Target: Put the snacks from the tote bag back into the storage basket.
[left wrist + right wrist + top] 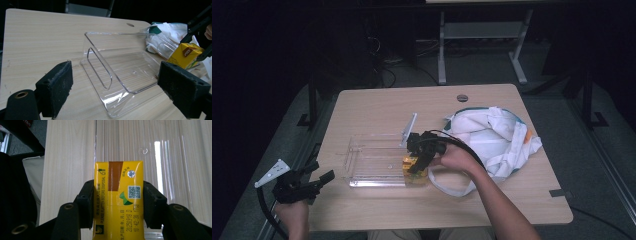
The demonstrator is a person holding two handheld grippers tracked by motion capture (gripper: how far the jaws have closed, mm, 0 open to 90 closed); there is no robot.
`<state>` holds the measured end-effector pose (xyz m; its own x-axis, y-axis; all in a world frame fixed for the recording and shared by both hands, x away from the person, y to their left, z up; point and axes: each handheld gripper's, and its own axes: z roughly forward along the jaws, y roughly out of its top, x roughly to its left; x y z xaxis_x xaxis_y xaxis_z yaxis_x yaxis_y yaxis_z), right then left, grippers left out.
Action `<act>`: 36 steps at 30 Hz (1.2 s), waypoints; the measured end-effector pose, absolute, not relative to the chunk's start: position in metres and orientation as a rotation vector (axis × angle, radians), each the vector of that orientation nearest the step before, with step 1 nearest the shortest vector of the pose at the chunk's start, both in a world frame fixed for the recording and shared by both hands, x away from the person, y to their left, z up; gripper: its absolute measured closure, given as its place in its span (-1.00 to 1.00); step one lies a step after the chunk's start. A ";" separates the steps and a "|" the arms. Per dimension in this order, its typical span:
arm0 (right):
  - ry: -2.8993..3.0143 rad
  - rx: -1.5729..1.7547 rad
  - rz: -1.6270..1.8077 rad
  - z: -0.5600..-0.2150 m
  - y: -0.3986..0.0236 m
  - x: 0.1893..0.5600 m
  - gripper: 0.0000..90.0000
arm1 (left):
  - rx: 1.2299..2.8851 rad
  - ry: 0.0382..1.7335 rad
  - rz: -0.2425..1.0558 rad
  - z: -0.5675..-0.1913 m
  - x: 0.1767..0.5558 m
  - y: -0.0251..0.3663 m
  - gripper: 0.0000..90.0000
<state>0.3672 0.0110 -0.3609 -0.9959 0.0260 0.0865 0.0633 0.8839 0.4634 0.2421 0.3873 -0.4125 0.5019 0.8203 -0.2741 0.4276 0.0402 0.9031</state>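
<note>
Wood-grain table [377,105], dark room beyond

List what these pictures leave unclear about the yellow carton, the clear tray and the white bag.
- Yellow carton: base cut off by the right gripper view's bottom edge, sides covered by the right gripper.
- Clear tray: near end hidden by the left gripper.
- White bag: contents hidden by its folds.

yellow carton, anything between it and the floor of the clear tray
Nothing visible does. The right hand-held gripper grips the yellow carton at the clear tray's near end, and the tray's floor is bare.
</note>
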 end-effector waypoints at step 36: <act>-2.939 -0.217 -0.854 -0.340 -0.005 0.372 -0.29 | 1.582 1.107 0.413 -0.413 0.242 0.385 -0.72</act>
<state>0.3720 -0.0054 -0.3400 -0.9873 0.1148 0.1095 0.1556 0.8353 0.5273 0.2419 0.3853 -0.4128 0.5009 0.8182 -0.2822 0.4332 0.0452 0.9001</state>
